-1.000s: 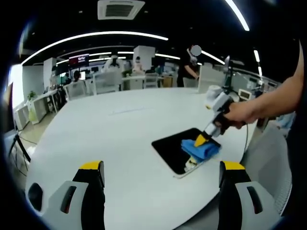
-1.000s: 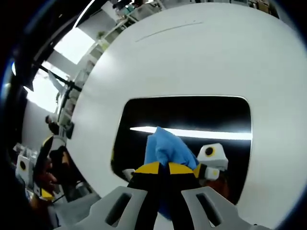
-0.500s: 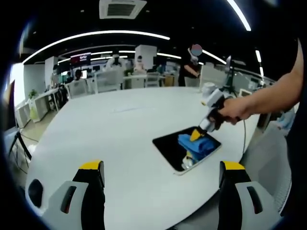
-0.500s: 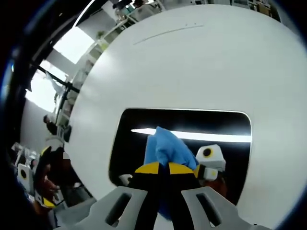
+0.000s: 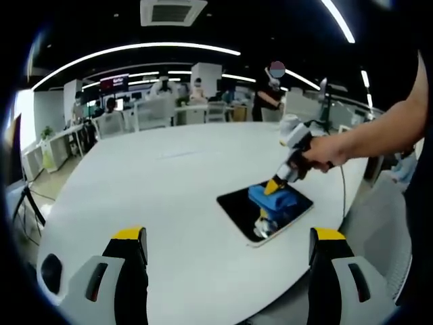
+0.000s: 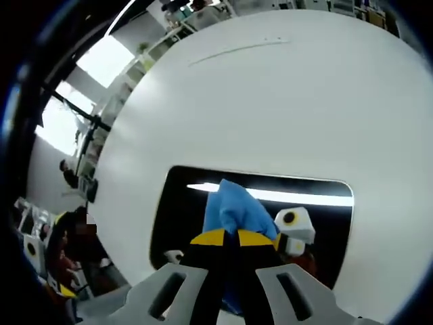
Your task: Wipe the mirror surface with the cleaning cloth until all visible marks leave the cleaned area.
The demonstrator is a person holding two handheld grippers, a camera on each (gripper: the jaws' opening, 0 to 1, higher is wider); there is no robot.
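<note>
The mirror [image 6: 203, 203] lies flat on the white round surface [image 6: 270, 101], a dark rounded rectangle whose long axis runs across the right gripper view. The right gripper [image 6: 229, 238] has its yellow-tipped fingers [image 6: 211, 238] pressed together on the blue cleaning cloth [image 6: 233, 208], which rests on the glass roughly mid-length and near the edge closest to that camera. From there, bare glass stretches away to either side along the long axis. In the left gripper view, the left gripper [image 5: 229, 235] hangs well apart from the mirror [image 5: 237, 203], its fingers [image 5: 128, 238] spread and empty, so the right hand [image 5: 325, 152] is plainly the nearer one for the next stroke.
</note>
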